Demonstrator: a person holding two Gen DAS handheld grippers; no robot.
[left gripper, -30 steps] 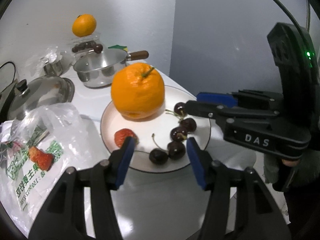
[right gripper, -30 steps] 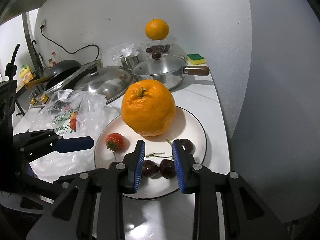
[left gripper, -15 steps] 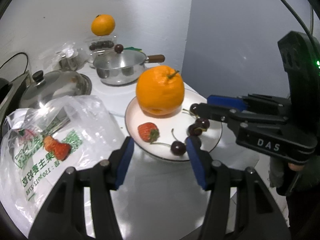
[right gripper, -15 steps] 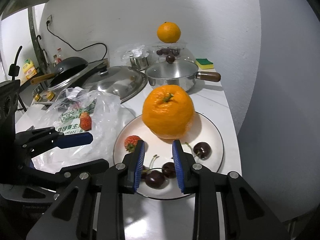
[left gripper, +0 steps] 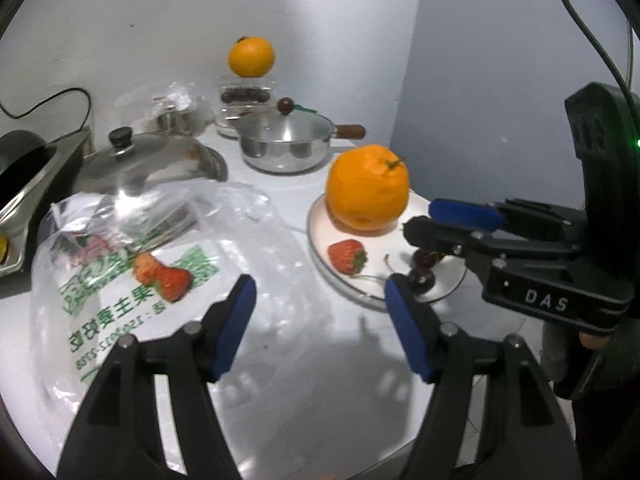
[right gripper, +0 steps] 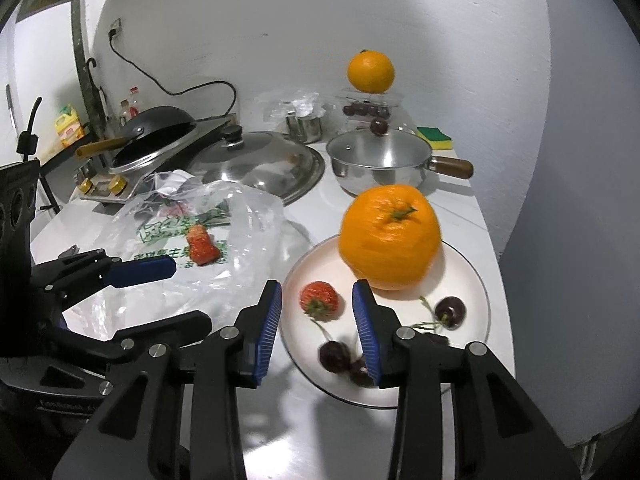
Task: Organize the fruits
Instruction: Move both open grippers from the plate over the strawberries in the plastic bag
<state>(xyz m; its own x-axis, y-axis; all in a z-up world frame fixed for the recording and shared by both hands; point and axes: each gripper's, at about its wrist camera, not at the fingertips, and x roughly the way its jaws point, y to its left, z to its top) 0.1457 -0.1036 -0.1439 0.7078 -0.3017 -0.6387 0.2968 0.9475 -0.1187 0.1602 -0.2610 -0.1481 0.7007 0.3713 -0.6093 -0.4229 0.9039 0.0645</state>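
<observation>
Bare desk (left gripper: 320, 380) lies open under and ahead of my left gripper (left gripper: 320, 300), its jaws just widened with nothing between them, though the crumpled plastic bag (left gripper: 132, 264) crowds the left side. My right gripper (right gripper: 316, 308), jaws also just widened and empty, hangs over the plate's (right gripper: 476, 280) near-left rim. There the big orange (right gripper: 390, 236) blocks the way ahead, the strawberry (right gripper: 320, 298) sits in line between the jaws, and the cherries (right gripper: 336, 354) lie below them.

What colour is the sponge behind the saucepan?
Yellow with a green top, the sponge shows best in the right wrist view.
</observation>
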